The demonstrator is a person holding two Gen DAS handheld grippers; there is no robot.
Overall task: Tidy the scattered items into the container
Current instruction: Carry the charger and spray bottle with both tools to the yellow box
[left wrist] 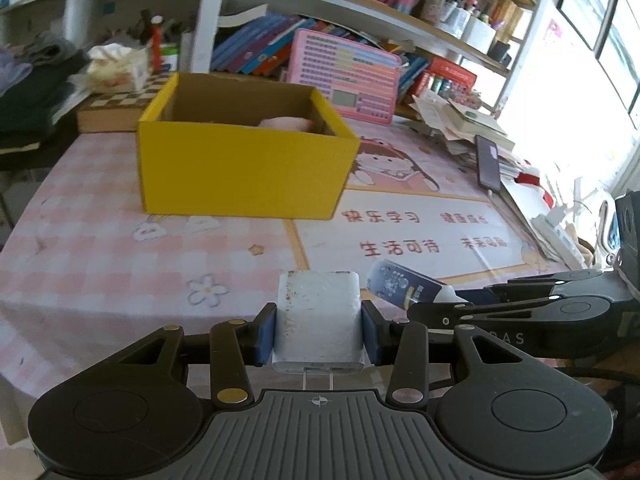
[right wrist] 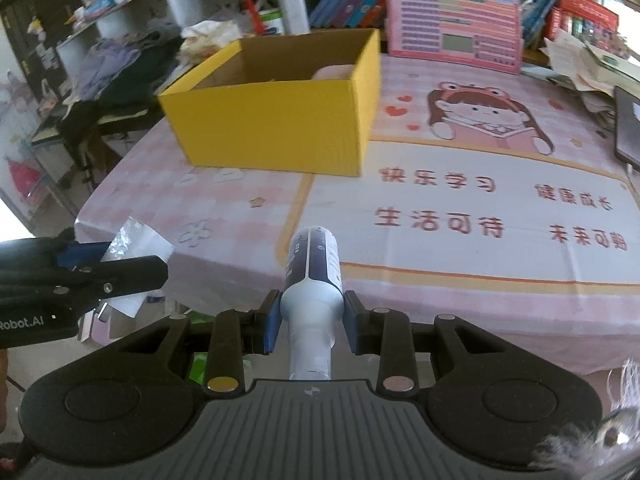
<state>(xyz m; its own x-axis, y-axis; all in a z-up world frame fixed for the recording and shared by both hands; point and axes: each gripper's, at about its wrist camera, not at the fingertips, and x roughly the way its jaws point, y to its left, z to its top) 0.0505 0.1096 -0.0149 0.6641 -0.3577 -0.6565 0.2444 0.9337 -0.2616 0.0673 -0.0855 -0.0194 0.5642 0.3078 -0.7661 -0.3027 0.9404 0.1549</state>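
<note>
Left tool [left wrist: 319, 330] gripping charger [left wrist: 318, 312] — right tool [right wrist: 308, 322] gripping bottle [right wrist: 314, 276]

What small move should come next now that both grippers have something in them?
Probably carry the left gripper forward and over the rim of the yellow box, then release. Its pads are shut on a white charger block, held near the table's front edge, short of the box. The right gripper holds a dark-labelled bottle and can follow. The box is open-topped with something pink already inside.
</note>
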